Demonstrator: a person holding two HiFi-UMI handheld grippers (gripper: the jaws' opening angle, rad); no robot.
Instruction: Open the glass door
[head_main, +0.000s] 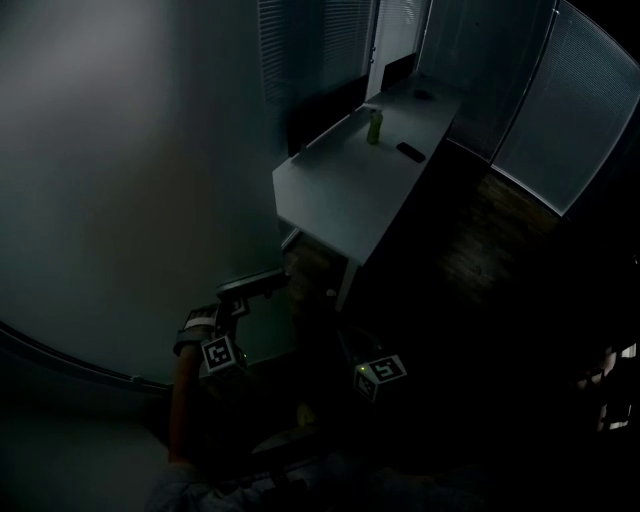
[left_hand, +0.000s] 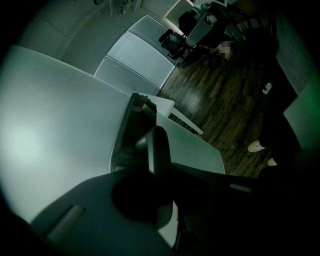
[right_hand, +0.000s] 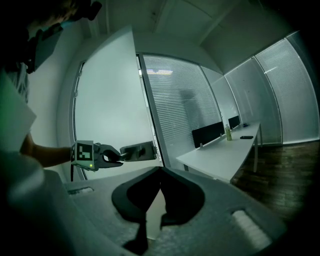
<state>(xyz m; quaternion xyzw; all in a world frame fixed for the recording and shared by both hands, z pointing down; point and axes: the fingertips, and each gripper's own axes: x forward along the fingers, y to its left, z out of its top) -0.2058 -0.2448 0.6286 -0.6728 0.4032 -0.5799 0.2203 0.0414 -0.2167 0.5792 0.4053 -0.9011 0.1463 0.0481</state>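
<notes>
Left gripper on the door handle
Right gripper view shows its jaws clamped on the handle from the side; right gripper closed, empty.

Two tools show: the left tool and the right tool. There is one glass door, and it bears one handle. One long white desk carries one green bottle, two dark screens, a nearer screen and a farther screen, and two flat dark objects, a near one and a far one. Two pale shoes, one shoe beside the other shoe, stand on one wood floor.
</notes>
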